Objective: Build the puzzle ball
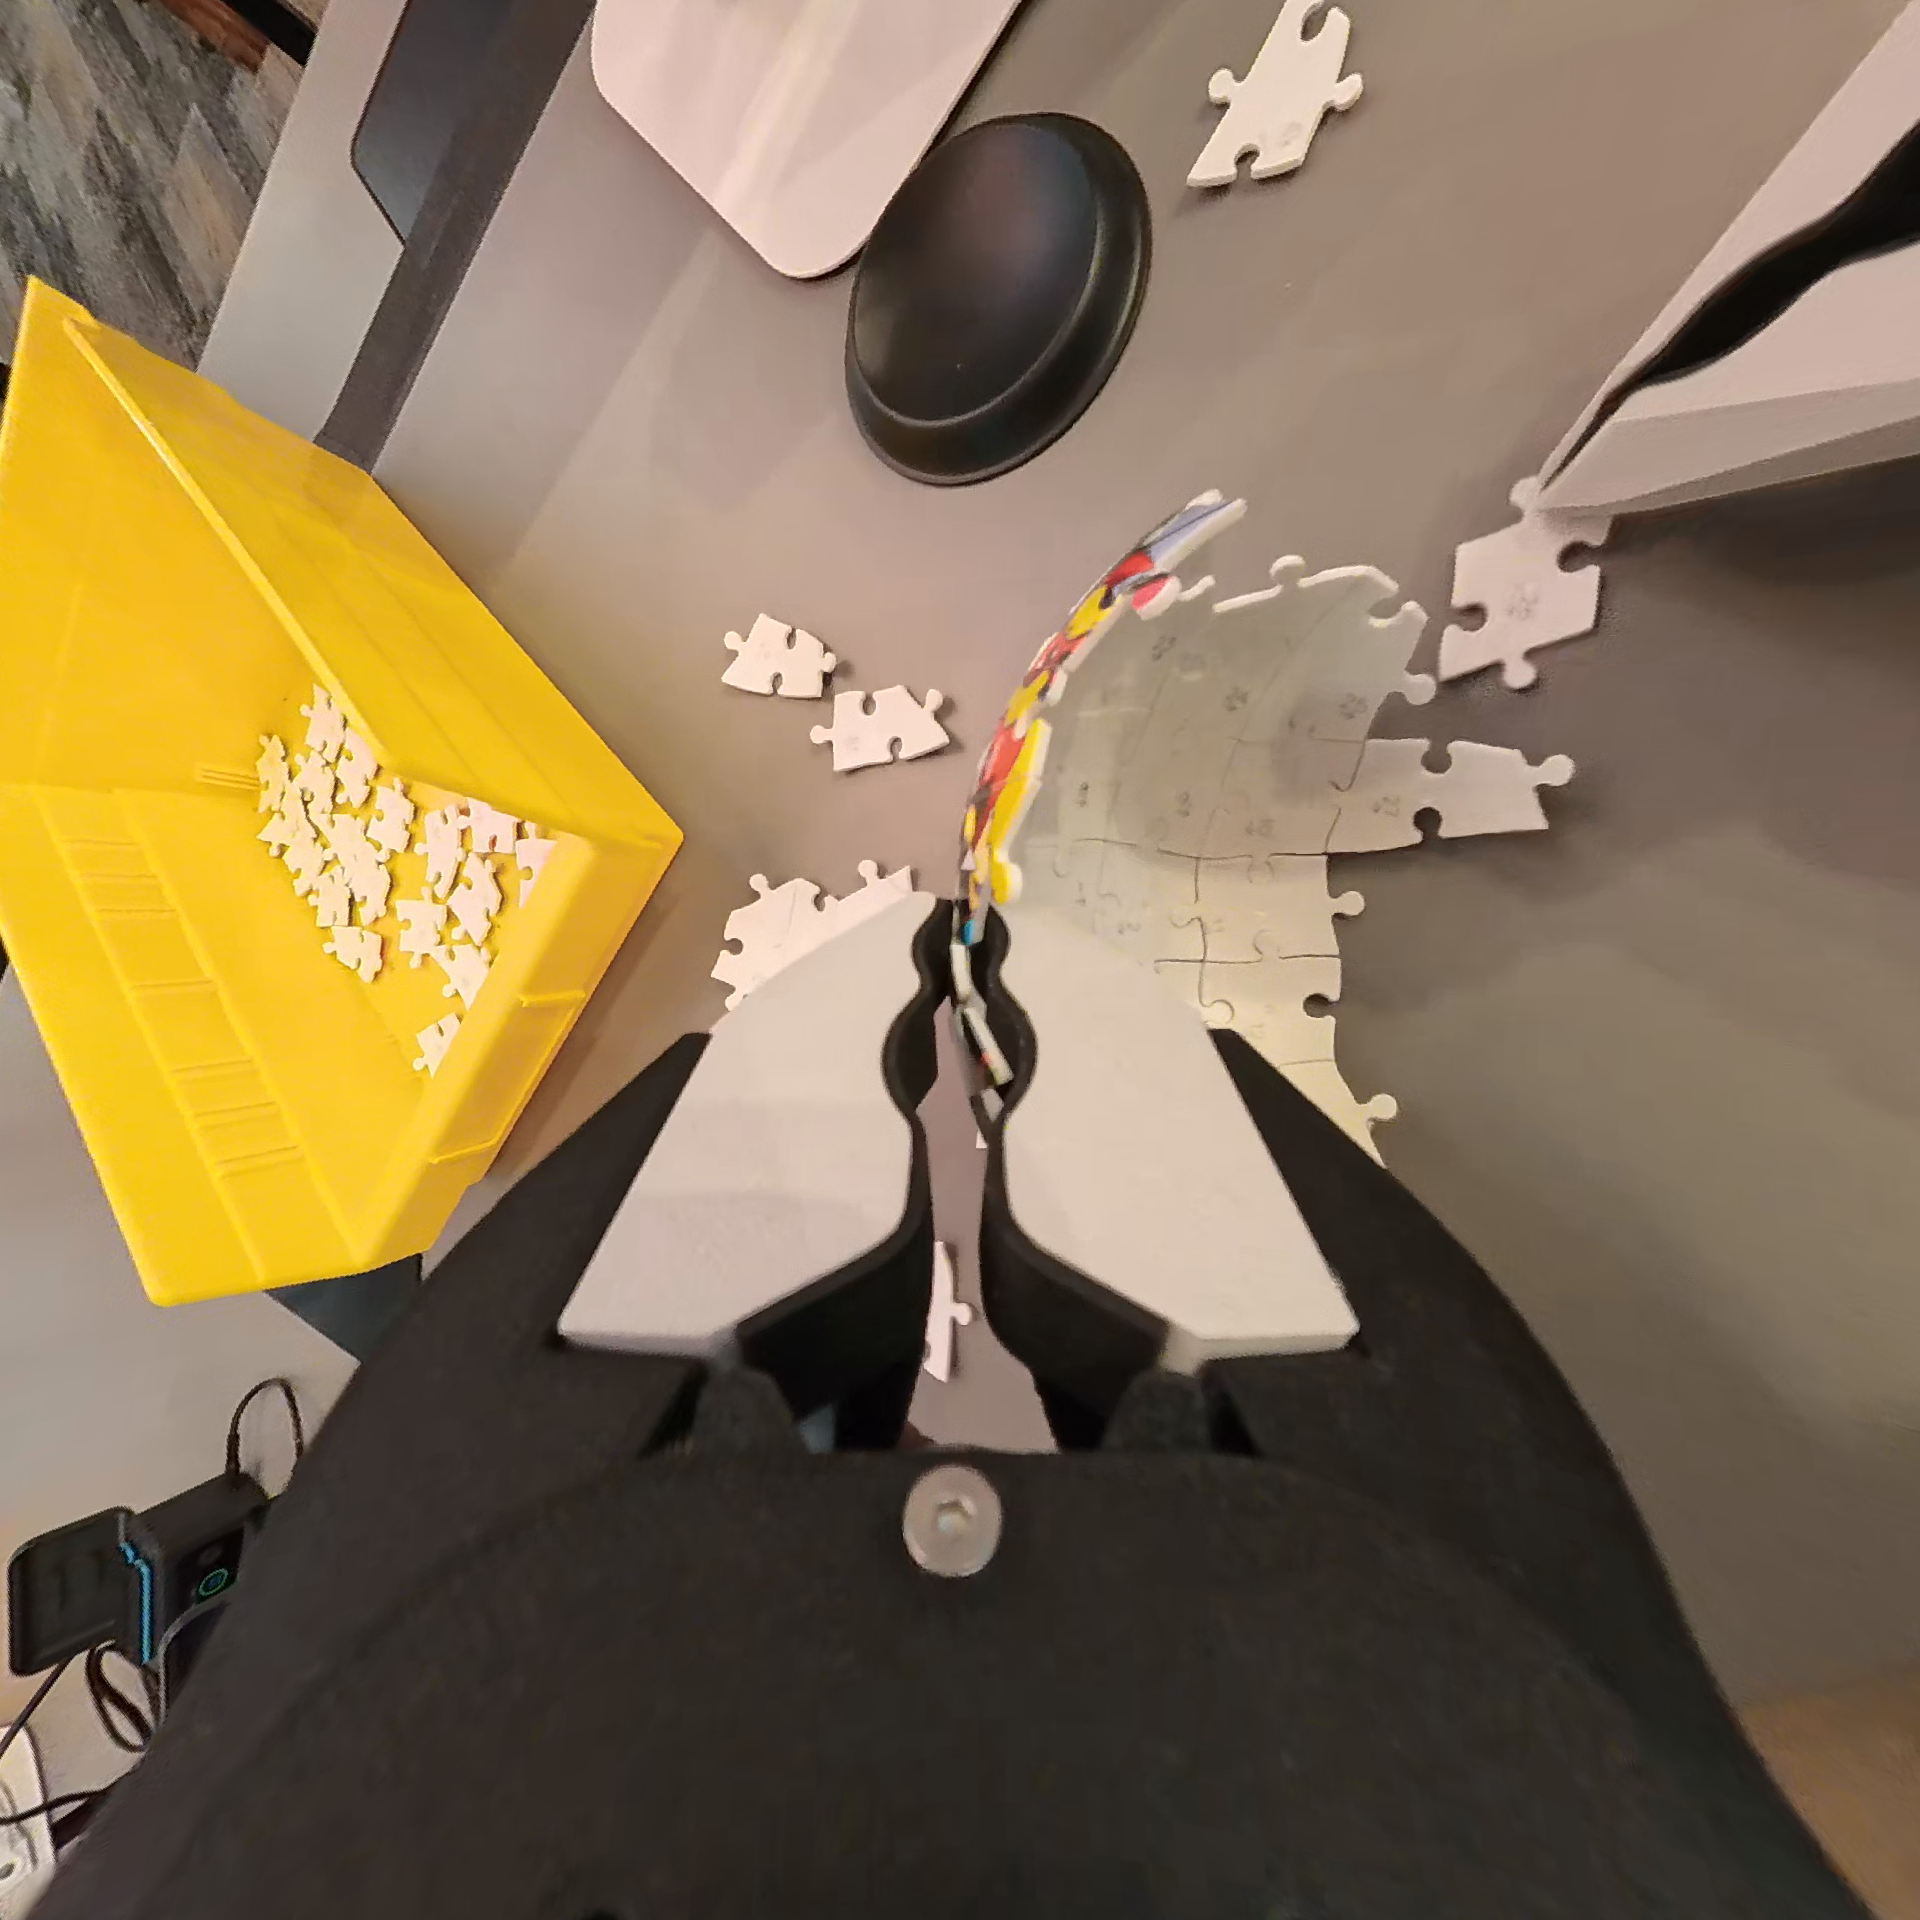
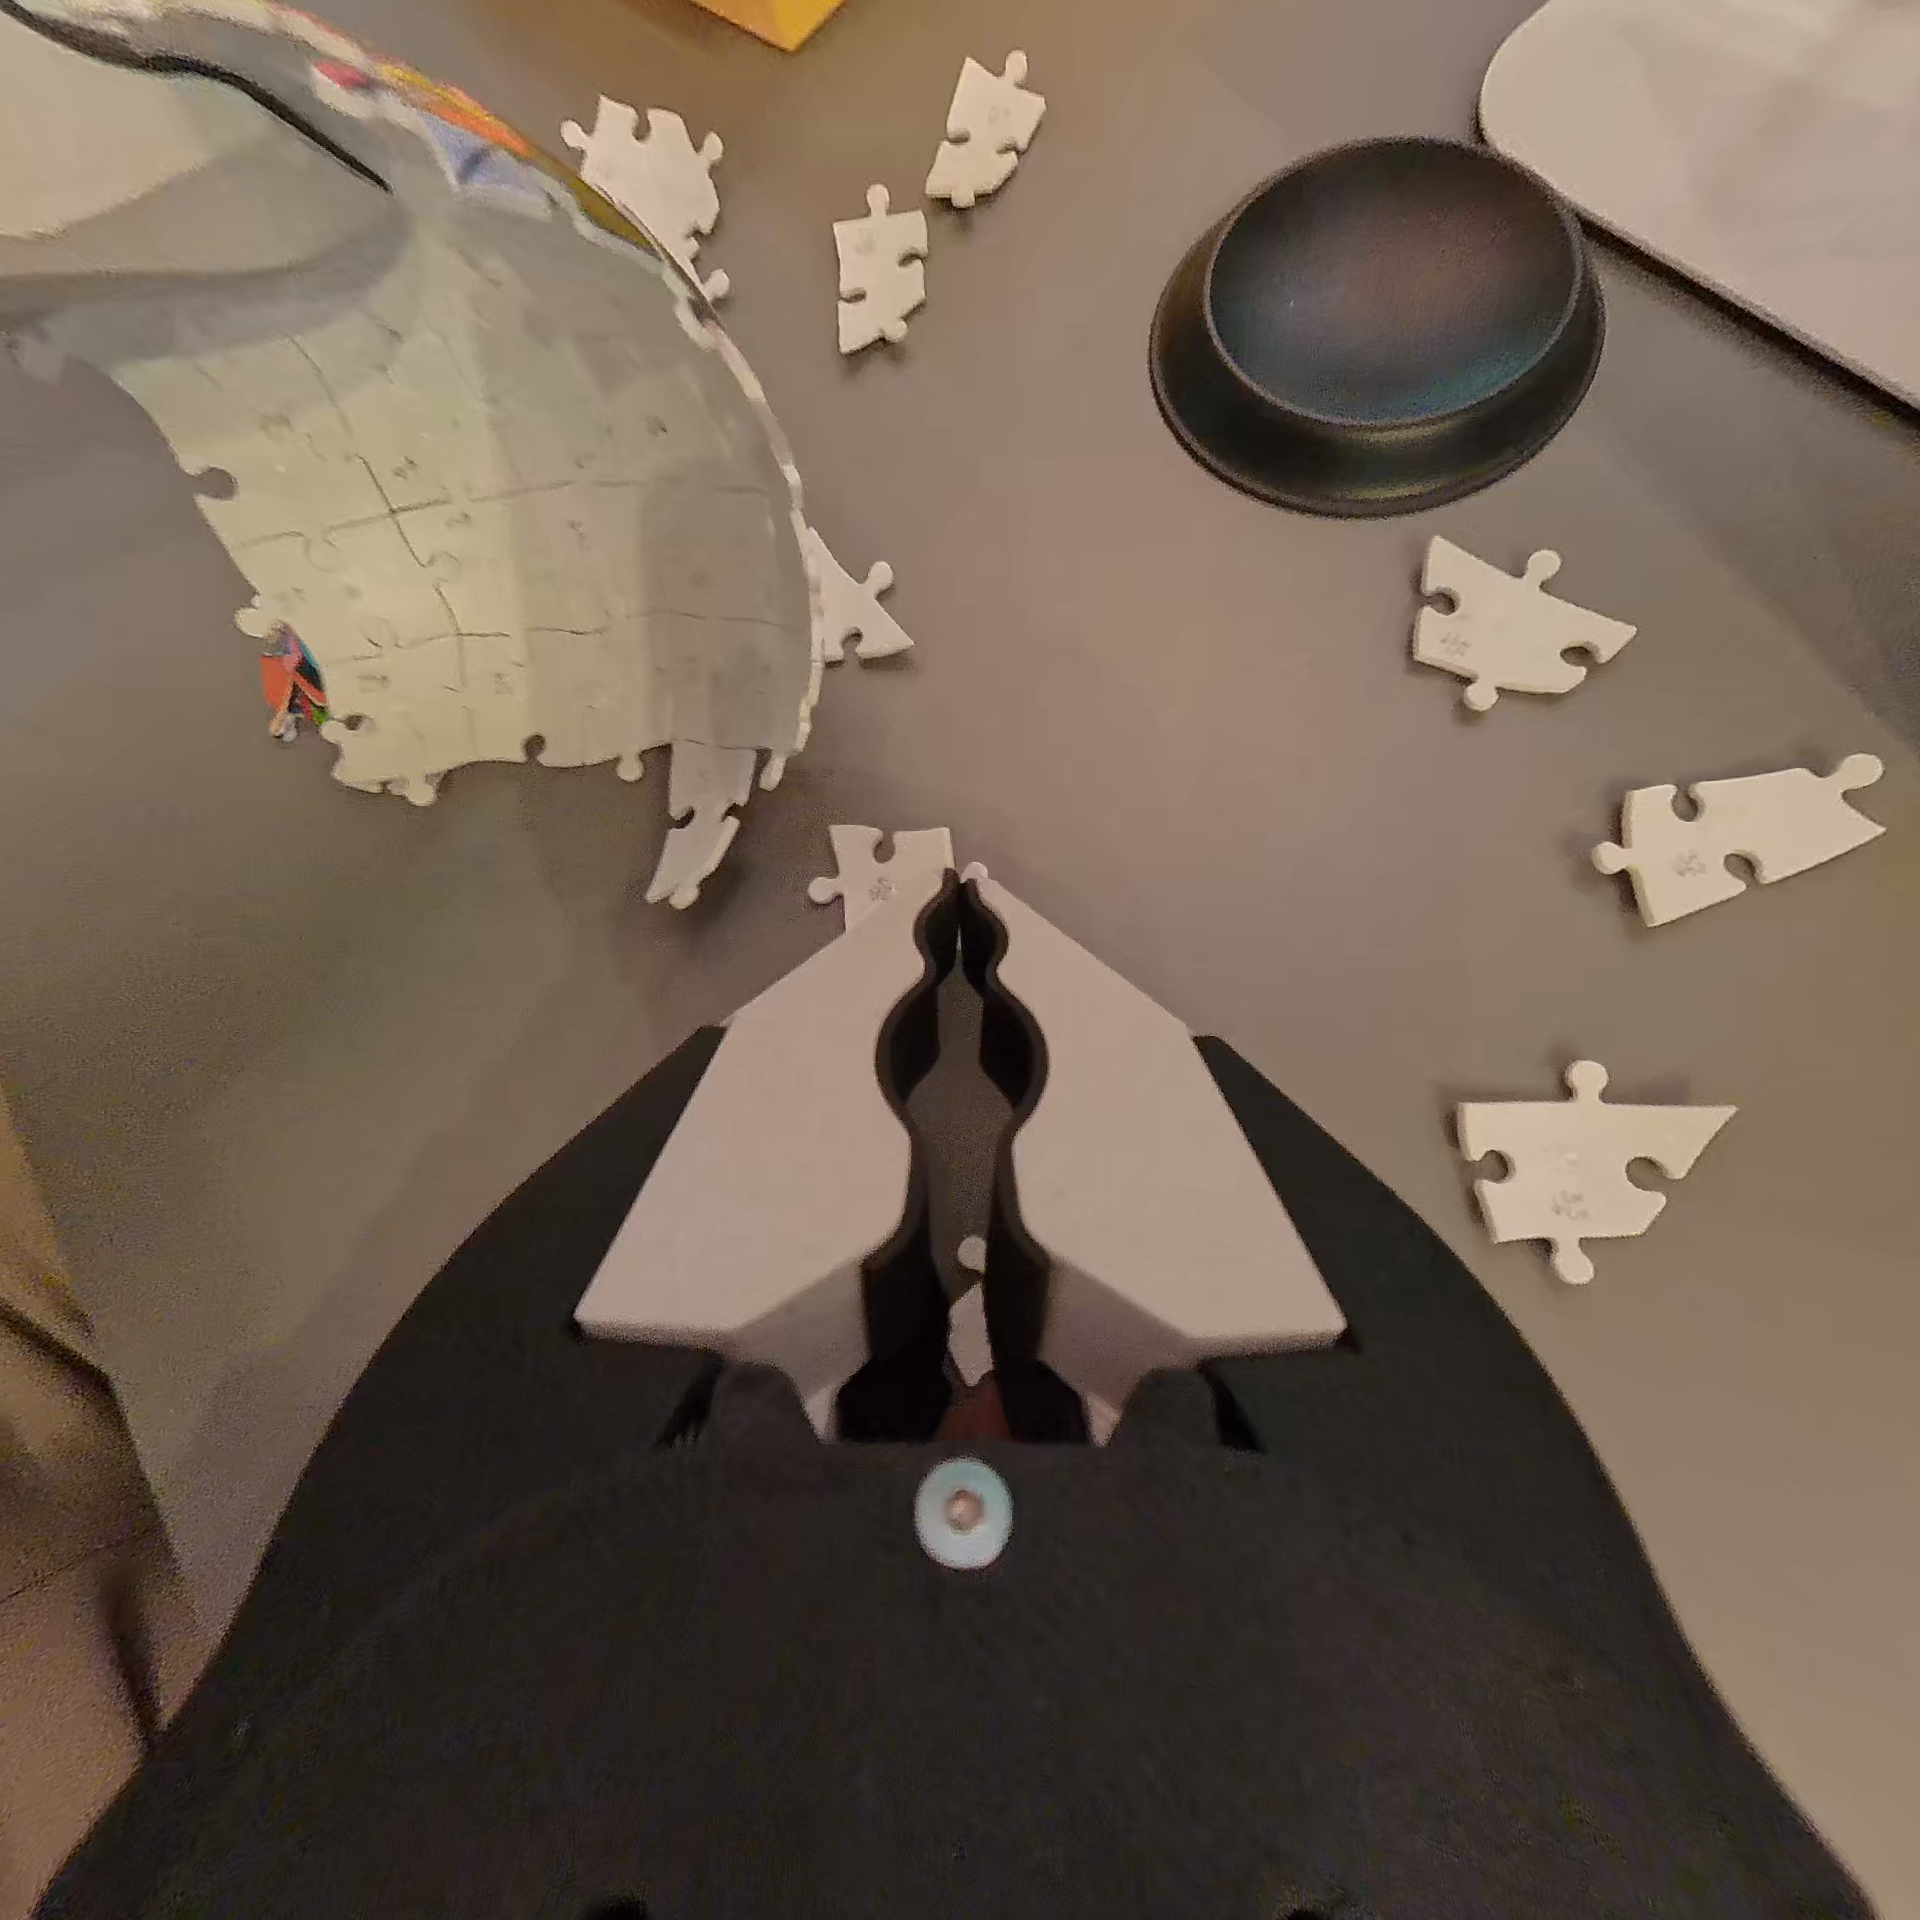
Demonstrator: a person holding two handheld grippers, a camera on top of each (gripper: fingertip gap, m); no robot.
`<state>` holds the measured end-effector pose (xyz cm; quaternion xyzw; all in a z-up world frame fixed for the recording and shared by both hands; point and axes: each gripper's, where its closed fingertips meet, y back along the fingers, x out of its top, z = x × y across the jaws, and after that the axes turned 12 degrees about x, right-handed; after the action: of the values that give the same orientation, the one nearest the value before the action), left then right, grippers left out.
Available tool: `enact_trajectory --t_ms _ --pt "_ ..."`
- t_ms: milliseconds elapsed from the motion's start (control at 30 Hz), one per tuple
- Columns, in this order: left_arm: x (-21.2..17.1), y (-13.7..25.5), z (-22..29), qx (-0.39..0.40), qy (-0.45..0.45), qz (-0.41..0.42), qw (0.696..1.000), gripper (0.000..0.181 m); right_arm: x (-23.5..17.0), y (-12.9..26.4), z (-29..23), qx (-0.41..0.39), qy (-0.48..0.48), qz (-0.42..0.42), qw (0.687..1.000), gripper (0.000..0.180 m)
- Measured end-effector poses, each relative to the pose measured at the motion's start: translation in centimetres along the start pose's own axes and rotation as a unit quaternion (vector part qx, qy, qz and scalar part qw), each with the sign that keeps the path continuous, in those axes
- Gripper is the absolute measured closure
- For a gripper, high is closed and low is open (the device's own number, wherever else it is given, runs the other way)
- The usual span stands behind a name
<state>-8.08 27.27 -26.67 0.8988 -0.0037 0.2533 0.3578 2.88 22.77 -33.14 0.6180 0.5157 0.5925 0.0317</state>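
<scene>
The partly built puzzle ball (image 1: 1195,790) is a curved shell, white inside with a colourful outside, and it stands on the grey table (image 1: 1662,1039). My left gripper (image 1: 966,935) is shut on the shell's near edge, with both pads pressed on the rim. The shell also shows at the upper left of the right wrist view (image 2: 499,499). My right gripper (image 2: 958,894) is shut, its tips meeting at the edge of a loose white piece (image 2: 883,868) that lies flat on the table. A black round stand (image 2: 1382,332) sits beyond it.
A yellow bin (image 1: 260,520) with several white pieces stands to the left. Loose white pieces lie around the shell (image 1: 883,727) (image 1: 1283,99) and to the right of my right gripper (image 2: 1507,623) (image 2: 1735,836) (image 2: 1569,1164). A white flat base (image 1: 790,114) is at the back. Left tips to right tips: about 15 cm.
</scene>
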Motion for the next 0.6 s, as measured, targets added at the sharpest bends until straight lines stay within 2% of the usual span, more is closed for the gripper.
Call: enact_trajectory --t_ms 167,233,267,433,600 --pt "-0.4 0.0 -0.2 -0.004 0.018 0.005 1.0 0.178 0.3 0.8 -0.5 -0.003 0.01 0.002 1.0 0.18" --pt "-0.4 0.0 -0.3 -0.004 0.029 0.011 1.0 0.178 0.1 0.8 -0.3 0.002 -0.014 0.003 1.0 0.156" --pt "-0.6 0.1 -0.4 -0.005 0.032 0.011 0.999 0.178 -0.1 0.8 -0.2 0.007 -0.029 0.002 1.0 0.15" --pt "-1.0 0.1 -0.4 -0.005 0.041 0.014 0.999 0.178 -0.8 0.2 -0.2 0.01 -0.039 -0.013 0.999 0.148" --pt "-1.0 0.0 -0.3 -0.007 0.042 0.017 0.999 0.178 -0.7 -0.2 0.2 -0.015 -0.025 -0.021 0.999 0.155"
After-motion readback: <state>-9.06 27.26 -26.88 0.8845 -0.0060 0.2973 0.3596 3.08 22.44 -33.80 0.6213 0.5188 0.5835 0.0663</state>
